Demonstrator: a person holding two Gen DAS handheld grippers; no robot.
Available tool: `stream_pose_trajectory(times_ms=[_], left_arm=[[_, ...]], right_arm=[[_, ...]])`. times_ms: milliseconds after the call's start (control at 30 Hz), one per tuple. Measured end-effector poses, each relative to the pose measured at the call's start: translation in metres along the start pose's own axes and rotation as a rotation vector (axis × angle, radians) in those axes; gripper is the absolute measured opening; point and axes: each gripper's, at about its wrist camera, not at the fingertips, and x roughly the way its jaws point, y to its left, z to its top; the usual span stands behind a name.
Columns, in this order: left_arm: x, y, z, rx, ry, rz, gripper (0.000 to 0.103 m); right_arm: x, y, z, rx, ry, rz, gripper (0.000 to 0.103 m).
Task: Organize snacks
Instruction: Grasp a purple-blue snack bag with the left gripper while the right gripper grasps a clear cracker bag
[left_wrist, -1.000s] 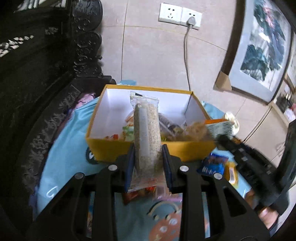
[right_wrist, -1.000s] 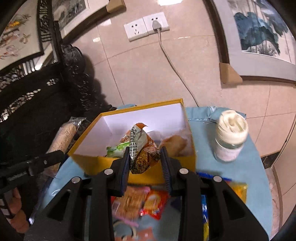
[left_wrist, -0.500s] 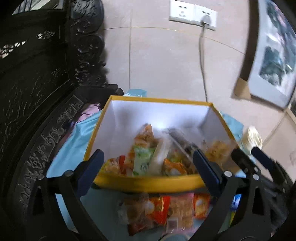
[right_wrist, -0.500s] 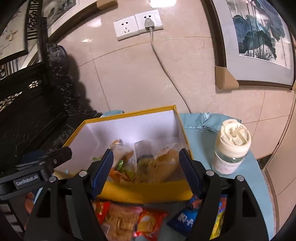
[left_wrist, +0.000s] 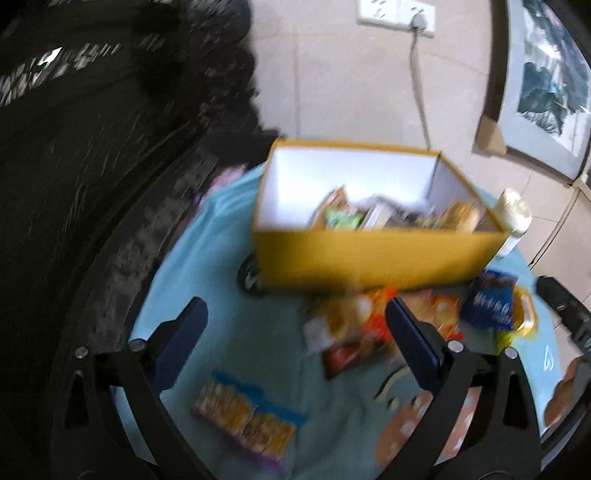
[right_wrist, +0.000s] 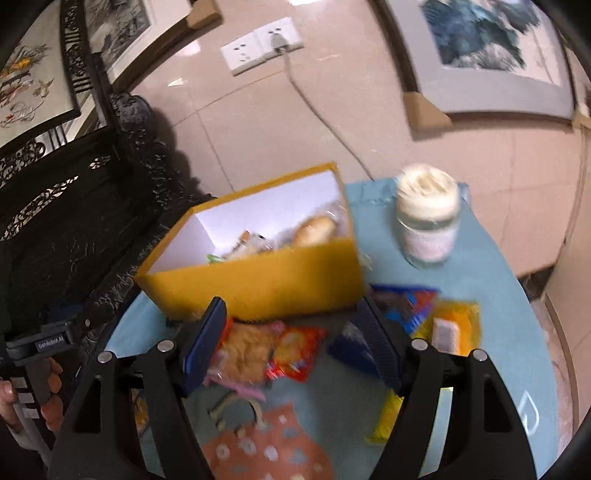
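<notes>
— Tiled wall (right_wrist: 258, 122) behind, glossy beige, with a white socket (right_wrist: 260, 44) and a grey cord hanging down; framed paintings (right_wrist: 491, 48) to the side. Below, a round table under a light blue cloth (right_wrist: 491, 280) with cartoon prints.

— And the snacks?

— Split between two places. Some already inside the box (left_wrist: 369, 258): crinkly bags, a green one (left_wrist: 341, 220), a bread-like golden one (right_wrist: 314, 229), all blurred. Others loose on the cloth just in front of the box: an orange and red packet (right_wrist: 295, 354), a pale crumbly-looking bag (right_wrist: 243, 354), a dark blue packet (left_wrist: 491, 299), a yellow one (right_wrist: 454, 328), and a blue-edged strip of small packs (left_wrist: 245, 415) lying apart, nearer the left gripper (left_wrist: 295, 343).

— Box itself?

— Rectangular cardboard, yellow outside, plain white inside, open on top, standing on the cloth.

— Anything beside it?

— Clear jar (right_wrist: 428, 218) with a cream lid, upright, near the box's right end, not touching.

— Jaws?

— Left gripper: spread wide, nothing between, hovering over the cloth. Right gripper (right_wrist: 291, 343): likewise spread wide, empty, above the loose packets. Blue pads (right_wrist: 205, 343) on black fingers.
</notes>
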Motion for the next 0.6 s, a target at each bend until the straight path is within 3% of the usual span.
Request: stream_pose_trajectory(times_ms=[133, 233, 367, 500, 533, 600], left_arm=[[0.019, 0.009, -0.037, -0.001, 0.099, 0.024, 0.098], [0.04, 0.012, -0.063, 0.003, 0.175, 0.111, 0.098], [0.056, 0.031, -0.083, -0.129, 0.245, 0.149, 0.098], [0.062, 0.042, -0.096, -0.195, 0.268, 0.161, 0.098], [0.064, 0.043, -0.097, -0.207, 0.277, 0.15, 0.096], [0.07, 0.044, -0.1, -0.223, 0.294, 0.121, 0.07]], right_arm=[[-0.012, -0.018, -0.023, 0.026, 0.019, -0.015, 0.074], [-0.016, -0.025, -0.036, 0.05, 0.044, 0.007, 0.074], [-0.021, -0.027, -0.051, 0.057, 0.064, 0.031, 0.074], [-0.018, -0.023, -0.065, 0.042, 0.092, 0.042, 0.074], [-0.017, -0.023, -0.067, 0.039, 0.099, 0.043, 0.074], [-0.014, -0.021, -0.071, 0.031, 0.12, 0.048, 0.074]])
